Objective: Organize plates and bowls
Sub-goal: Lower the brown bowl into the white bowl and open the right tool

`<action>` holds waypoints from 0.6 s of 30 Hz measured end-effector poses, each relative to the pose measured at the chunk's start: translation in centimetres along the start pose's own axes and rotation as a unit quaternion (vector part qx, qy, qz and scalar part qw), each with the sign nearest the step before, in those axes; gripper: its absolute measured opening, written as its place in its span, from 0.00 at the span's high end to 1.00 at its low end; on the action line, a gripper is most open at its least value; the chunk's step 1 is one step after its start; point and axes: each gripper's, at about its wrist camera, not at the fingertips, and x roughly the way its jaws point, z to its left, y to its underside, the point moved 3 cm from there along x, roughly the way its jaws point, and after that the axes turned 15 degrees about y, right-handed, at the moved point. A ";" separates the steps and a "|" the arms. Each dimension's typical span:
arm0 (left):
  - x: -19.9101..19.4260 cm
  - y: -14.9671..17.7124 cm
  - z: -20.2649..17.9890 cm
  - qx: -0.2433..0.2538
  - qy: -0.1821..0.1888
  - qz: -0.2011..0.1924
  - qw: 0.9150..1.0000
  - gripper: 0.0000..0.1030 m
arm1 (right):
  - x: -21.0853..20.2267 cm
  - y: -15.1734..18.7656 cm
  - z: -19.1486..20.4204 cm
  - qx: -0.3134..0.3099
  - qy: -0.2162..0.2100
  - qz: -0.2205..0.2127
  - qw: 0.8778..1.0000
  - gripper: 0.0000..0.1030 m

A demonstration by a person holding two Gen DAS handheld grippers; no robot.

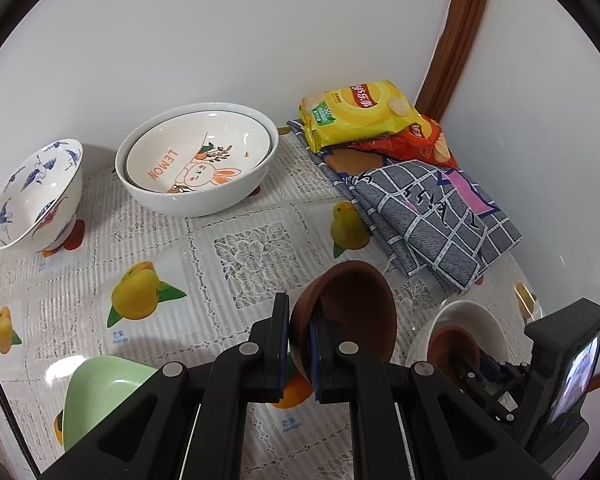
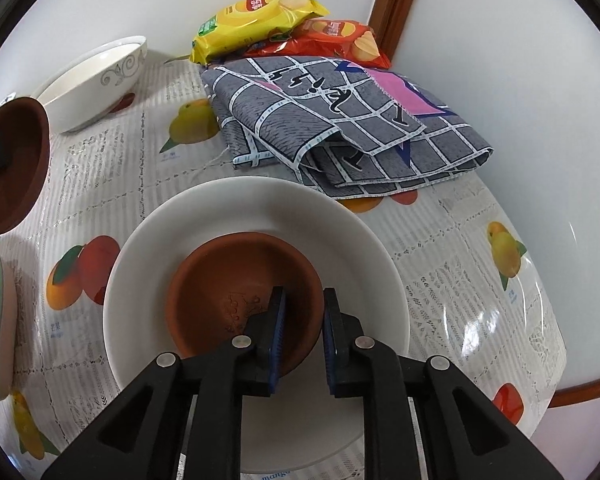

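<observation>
My left gripper (image 1: 300, 340) is shut on the rim of a dark brown bowl (image 1: 352, 312) and holds it tilted above the table; this bowl also shows at the left edge of the right wrist view (image 2: 12, 168). My right gripper (image 2: 302, 320) straddles the rim of a second brown bowl (image 2: 236, 280) that sits in a white plate (image 2: 340, 224); a small gap shows between the rim and the outer pad. A large white bowl (image 1: 220, 196) holds a rabbit "LEMON" dish (image 1: 196, 160). A blue crane bowl (image 1: 36, 192) stands far left.
A green square dish (image 1: 100, 396) lies at the near left. A folded grey checked cloth (image 1: 432, 216) and chip bags (image 1: 360, 116) fill the back right corner by the wall. The table edge (image 2: 580, 392) curves at the right.
</observation>
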 end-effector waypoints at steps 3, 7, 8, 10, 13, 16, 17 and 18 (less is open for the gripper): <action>0.0 0.1 -0.3 0.001 0.003 0.002 1.000 0.91 | -0.1 0.0 0.1 -0.001 0.004 0.000 1.000 0.84; -0.4 0.2 -1.1 0.010 0.011 -0.002 1.000 0.91 | 0.0 0.0 0.1 0.000 0.004 0.001 1.000 0.83; -0.5 0.3 -1.2 0.011 0.013 -0.003 1.000 0.91 | 0.0 0.0 0.0 0.000 0.002 0.002 1.000 0.83; -0.4 0.3 -1.3 0.012 0.016 0.000 1.000 0.91 | -0.3 0.1 -0.1 0.002 -0.001 -0.002 1.000 0.82; -0.3 0.3 -1.3 0.010 0.016 0.003 1.000 0.91 | -1.2 0.3 -0.5 0.007 -0.002 -0.017 1.000 0.72; -0.5 0.3 -1.3 0.011 0.019 0.001 1.000 0.91 | -2.1 0.4 -1.0 0.010 -0.005 -0.030 0.999 0.69; -0.6 0.3 -1.3 0.010 0.020 0.001 1.000 0.91 | -2.3 0.5 -1.1 0.011 -0.006 -0.032 0.999 0.69; -0.7 0.3 -1.3 0.009 0.022 0.000 1.000 0.91 | -2.5 0.5 -1.4 0.013 -0.010 -0.034 0.999 0.69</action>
